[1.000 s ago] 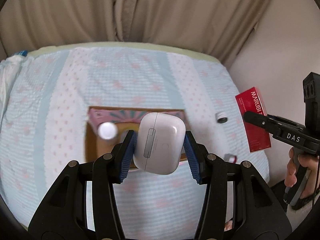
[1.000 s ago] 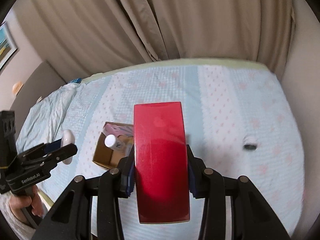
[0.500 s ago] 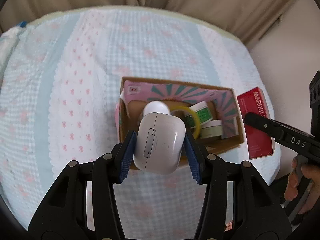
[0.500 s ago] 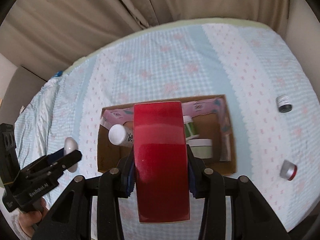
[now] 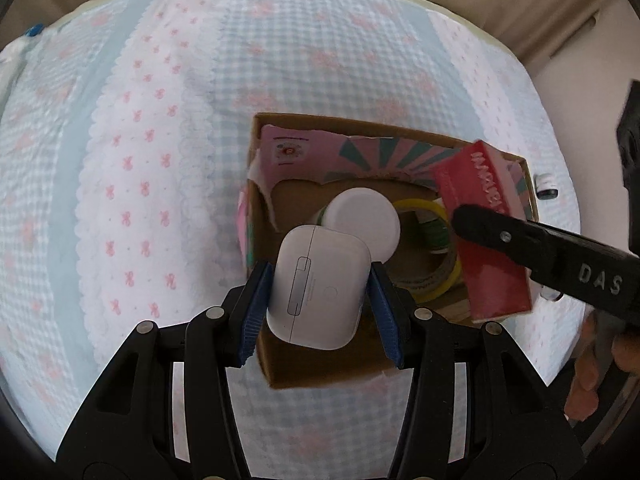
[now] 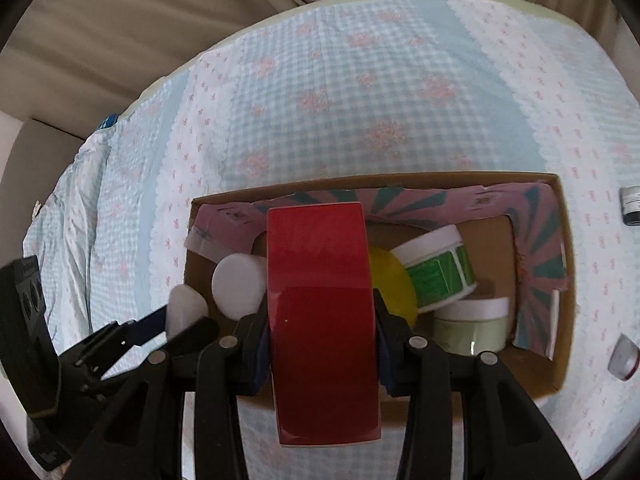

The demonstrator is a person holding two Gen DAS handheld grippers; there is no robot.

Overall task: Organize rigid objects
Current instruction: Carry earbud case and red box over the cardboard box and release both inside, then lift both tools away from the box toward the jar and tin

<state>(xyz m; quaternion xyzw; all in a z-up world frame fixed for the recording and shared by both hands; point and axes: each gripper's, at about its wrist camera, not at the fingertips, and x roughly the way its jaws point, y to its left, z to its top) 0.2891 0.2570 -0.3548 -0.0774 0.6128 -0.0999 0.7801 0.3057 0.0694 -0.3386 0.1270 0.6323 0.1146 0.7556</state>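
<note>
My left gripper (image 5: 318, 296) is shut on a white earbud case (image 5: 318, 286) and holds it above the near left part of an open cardboard box (image 5: 332, 364). My right gripper (image 6: 322, 320) is shut on a red box (image 6: 322, 320) and holds it over the same cardboard box (image 6: 560, 248); the red box also shows in the left wrist view (image 5: 484, 232). Inside the cardboard box are a white-capped bottle (image 6: 238, 284), a yellow tape roll (image 6: 392, 284), a green-labelled jar (image 6: 438, 266) and a pale green jar (image 6: 474, 326).
The cardboard box sits on a bed with a blue and pink patterned cover (image 6: 360, 80). A small dark-capped jar (image 6: 631, 210) and a small silver container (image 6: 622, 358) lie on the cover right of the box. Beige curtains (image 6: 140, 12) hang behind the bed.
Both grippers have moved down and closer to the cardboard box. The red box now hangs over the box's inside, and the earbud case is over its near left part.
</note>
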